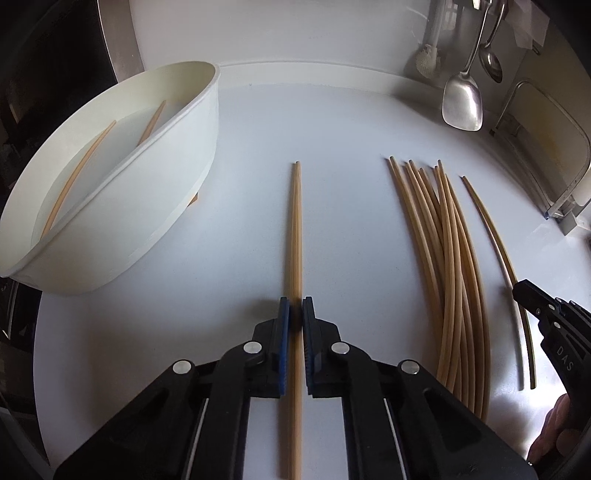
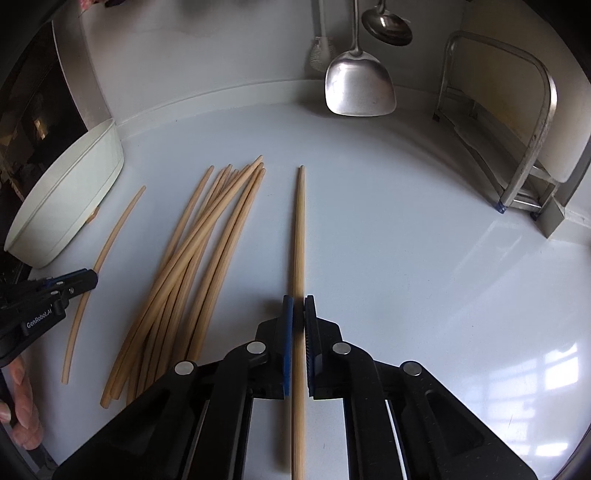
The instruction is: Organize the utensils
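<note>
In the left wrist view, we see the left gripper (image 1: 296, 314) at lower centre, its blue-padded jaws pinching a pale wooden chopstick (image 1: 296, 229) that runs straight up the middle of the frame over the glossy white countertop (image 1: 343, 122). At upper left stands a white oval plastic container (image 1: 184, 177) with a lengthwise divider; one chopstick lies in each of its two compartments. A loose bundle of wooden chopsticks (image 1: 448, 258) lies on the counter right of centre. At the right edge, the right gripper (image 1: 524, 291) holds a separate chopstick beside that bundle. In the right wrist view, we see this gripper's jaws pressed on a second wooden chopstick (image 2: 300, 229) at frame centre, the bundle to its left. A steel spatula (image 2: 358, 88) and a steel ladle (image 2: 388, 26) hang at the top; a metal rack (image 2: 532, 147) stands at right.
</note>
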